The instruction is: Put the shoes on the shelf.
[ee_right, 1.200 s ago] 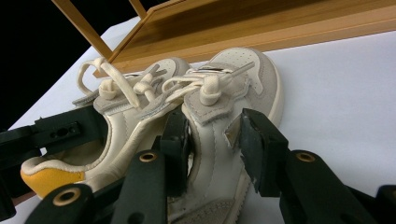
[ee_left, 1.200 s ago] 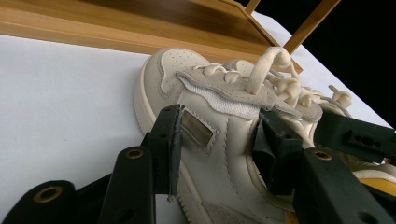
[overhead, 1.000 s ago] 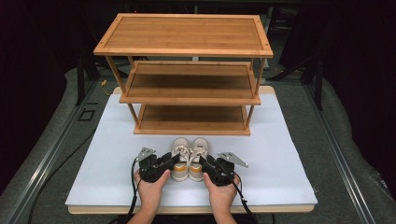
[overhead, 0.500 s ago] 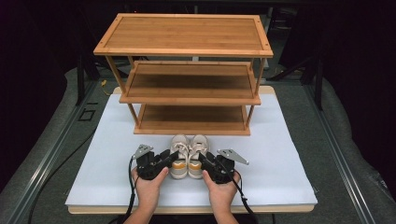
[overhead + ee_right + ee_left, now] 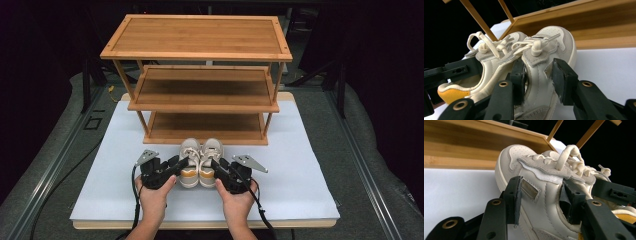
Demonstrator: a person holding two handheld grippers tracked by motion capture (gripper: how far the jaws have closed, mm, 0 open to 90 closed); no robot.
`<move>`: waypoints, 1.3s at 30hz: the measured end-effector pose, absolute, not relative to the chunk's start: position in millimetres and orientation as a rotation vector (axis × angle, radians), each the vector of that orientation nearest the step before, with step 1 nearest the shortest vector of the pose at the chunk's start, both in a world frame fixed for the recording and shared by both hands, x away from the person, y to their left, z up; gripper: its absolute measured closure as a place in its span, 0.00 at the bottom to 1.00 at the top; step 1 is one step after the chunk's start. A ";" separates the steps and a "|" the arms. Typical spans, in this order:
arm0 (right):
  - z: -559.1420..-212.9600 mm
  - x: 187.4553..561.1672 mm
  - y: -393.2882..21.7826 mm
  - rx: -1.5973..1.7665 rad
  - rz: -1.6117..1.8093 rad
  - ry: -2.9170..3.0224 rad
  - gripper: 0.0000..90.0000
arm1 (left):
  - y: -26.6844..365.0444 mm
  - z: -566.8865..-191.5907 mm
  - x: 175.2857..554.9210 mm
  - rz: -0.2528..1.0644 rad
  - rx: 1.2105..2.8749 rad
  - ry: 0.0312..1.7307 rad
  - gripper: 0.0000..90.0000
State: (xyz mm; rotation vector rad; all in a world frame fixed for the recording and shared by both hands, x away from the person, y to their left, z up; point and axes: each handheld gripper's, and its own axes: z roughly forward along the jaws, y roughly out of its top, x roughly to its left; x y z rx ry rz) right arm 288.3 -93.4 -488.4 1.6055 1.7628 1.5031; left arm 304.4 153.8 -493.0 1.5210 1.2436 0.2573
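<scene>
Shoes [image 5: 201, 161], a cream pair with yellow heels, sit side by side on the white table [image 5: 300, 165], toes at twelve o'clock, just short of the rack [image 5: 200, 85] and its bottom shelf. The left gripper [image 5: 176, 165] comes in from nine o'clock and its fingers [image 5: 514, 195] straddle the wall of the left shoe [image 5: 534, 195]: one pad lies against the outer side, the other sits inside the collar. The right gripper [image 5: 220, 167] mirrors this from three o'clock on the right shoe [image 5: 544, 62], one finger on the outside, one down in the opening. Both sets of fingers look clenched on the shoe walls, though how firmly I cannot tell.

Compared with a second ago, the hands and the pair have slid a little toward six o'clock and the grippers have tucked in closer to the shoes; half a second ago the layout was already nearly as it is now. That suggests the grasps have just been settled.

My guess is that the pair is meant for a shelf of the rack, and the lift is not yet begun: both soles seem to rest on the table. The risk is a soft wall folding in the pinch, letting a toe droop as it rises.
</scene>
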 end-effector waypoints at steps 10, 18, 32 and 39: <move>-467.3 287.6 -91.2 1.597 1.507 1.769 0.70 | 156.1 -466.3 303.1 0.276 1.524 1.240 0.62; -445.2 286.6 -87.2 1.583 1.511 1.755 0.70 | 158.8 -445.3 301.7 0.285 1.507 1.235 0.62; -416.7 288.9 -86.8 1.552 1.532 1.741 0.71 | 159.0 -417.9 304.8 0.279 1.502 1.219 0.62; -404.5 289.5 -88.2 1.562 1.536 1.738 0.71 | 157.6 -406.4 306.4 0.275 1.505 1.224 0.62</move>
